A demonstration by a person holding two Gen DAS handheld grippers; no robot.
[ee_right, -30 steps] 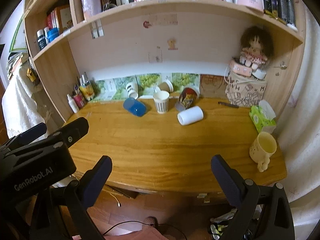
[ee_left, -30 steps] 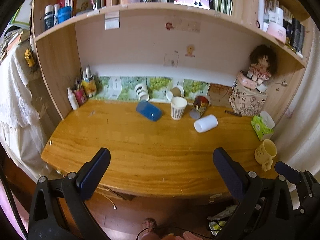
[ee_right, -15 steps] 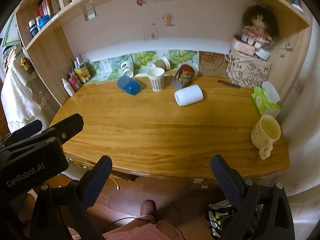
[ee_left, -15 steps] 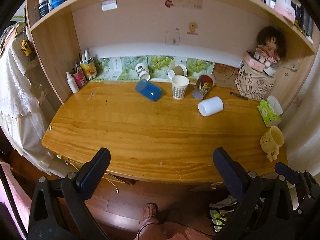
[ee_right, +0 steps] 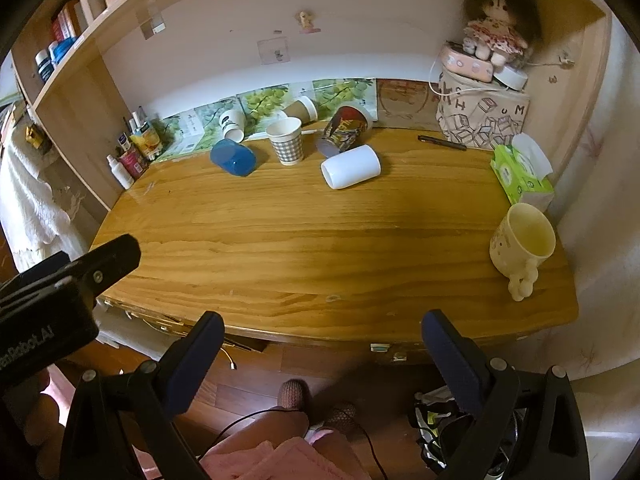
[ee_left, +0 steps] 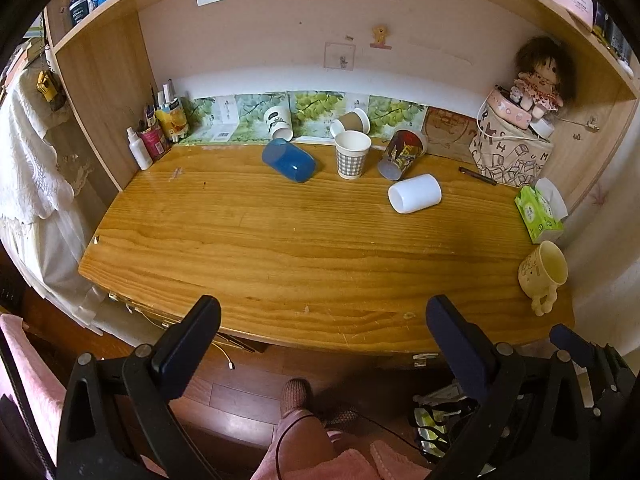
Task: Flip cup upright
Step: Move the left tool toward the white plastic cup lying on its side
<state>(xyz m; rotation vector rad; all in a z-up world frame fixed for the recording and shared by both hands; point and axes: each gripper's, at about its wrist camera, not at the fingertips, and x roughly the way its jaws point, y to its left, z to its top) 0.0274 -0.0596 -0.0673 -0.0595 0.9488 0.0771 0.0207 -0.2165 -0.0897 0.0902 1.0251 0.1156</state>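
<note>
Several cups sit at the back of the wooden desk (ee_left: 304, 248). A white cup (ee_left: 415, 193) (ee_right: 351, 167) and a blue cup (ee_left: 289, 159) (ee_right: 233, 157) lie on their sides. A colourful printed cup (ee_left: 401, 153) (ee_right: 344, 130) leans tilted. A checked paper cup (ee_left: 352, 154) (ee_right: 285, 140) stands upright. Two more paper cups (ee_left: 278, 121) (ee_left: 352, 121) lie by the wall. My left gripper (ee_left: 322, 316) and right gripper (ee_right: 322, 330) are open and empty, held over the desk's front edge, far from the cups.
A yellow mug (ee_right: 522, 242) stands upright at the right front corner, with a green tissue box (ee_right: 520, 172) behind it. A patterned bag with a doll (ee_right: 482, 116) fills the back right. Bottles and pens (ee_left: 158, 132) stand at the back left. A black pen (ee_right: 442, 142) lies by the bag.
Both views have tilted downward and risen: the desk now appears lower and fuller in frame and the upper shelf has left view. The cups have not moved. Both grippers stay open.
</note>
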